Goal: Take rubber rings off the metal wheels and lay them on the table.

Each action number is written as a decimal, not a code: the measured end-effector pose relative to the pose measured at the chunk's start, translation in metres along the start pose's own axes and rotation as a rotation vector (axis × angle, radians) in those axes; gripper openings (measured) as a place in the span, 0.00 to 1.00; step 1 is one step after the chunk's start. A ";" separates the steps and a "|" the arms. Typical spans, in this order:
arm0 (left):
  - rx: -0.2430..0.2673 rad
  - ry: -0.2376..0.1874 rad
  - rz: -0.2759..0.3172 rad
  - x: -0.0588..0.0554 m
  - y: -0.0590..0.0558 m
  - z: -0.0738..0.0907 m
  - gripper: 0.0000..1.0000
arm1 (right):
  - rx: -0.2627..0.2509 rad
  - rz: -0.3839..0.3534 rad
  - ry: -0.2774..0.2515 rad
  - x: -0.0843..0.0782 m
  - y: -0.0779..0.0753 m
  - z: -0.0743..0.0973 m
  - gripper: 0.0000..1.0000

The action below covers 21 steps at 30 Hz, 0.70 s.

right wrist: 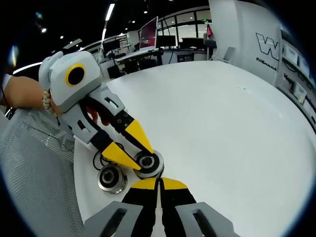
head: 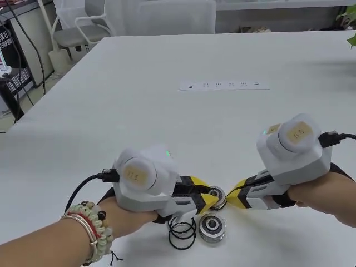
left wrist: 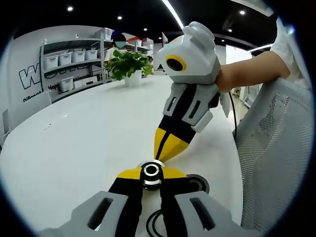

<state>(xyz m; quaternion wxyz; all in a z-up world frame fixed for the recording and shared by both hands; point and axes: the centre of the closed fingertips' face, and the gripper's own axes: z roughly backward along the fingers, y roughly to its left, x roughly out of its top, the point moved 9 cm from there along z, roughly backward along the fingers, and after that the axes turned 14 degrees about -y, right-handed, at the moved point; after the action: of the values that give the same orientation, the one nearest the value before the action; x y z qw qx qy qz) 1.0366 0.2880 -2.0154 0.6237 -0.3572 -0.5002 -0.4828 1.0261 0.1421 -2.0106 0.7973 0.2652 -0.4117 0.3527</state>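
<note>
My left gripper (head: 210, 196) is shut on a small metal wheel (head: 217, 197), held just above the white table (head: 167, 111); in its own view the yellow jaws flank the wheel (left wrist: 151, 171). My right gripper (head: 229, 199) comes in from the right, jaws shut, tips touching that wheel's rim (right wrist: 149, 164). I cannot tell whether it pinches the rubber ring. A second wheel (head: 212, 228) lies on the table near the front edge. Loose black rubber rings (head: 182, 231) lie to its left, under the left gripper.
A white strip with sockets (head: 224, 85) lies mid-table. A chair (head: 83, 28) stands past the far left corner. A potted plant (left wrist: 128, 61) sits at the table's far end, and a mesh chair back (left wrist: 276, 148) is close to the near edge.
</note>
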 end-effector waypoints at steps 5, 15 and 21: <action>0.000 0.000 -0.002 0.000 0.000 0.000 0.08 | -0.007 -0.086 -0.047 0.003 -0.002 0.004 0.00; 0.008 0.003 -0.012 0.000 0.000 -0.001 0.08 | -0.029 -0.212 -0.074 0.006 0.001 0.002 0.00; 0.007 0.006 -0.025 0.000 0.001 -0.001 0.08 | -0.036 -0.240 -0.078 0.007 0.002 0.001 0.00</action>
<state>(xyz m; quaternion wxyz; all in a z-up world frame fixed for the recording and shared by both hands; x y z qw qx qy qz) 1.0374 0.2875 -2.0155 0.6204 -0.3472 -0.5045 -0.4900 1.0268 0.1445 -2.0038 0.8219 0.3120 -0.4137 0.2366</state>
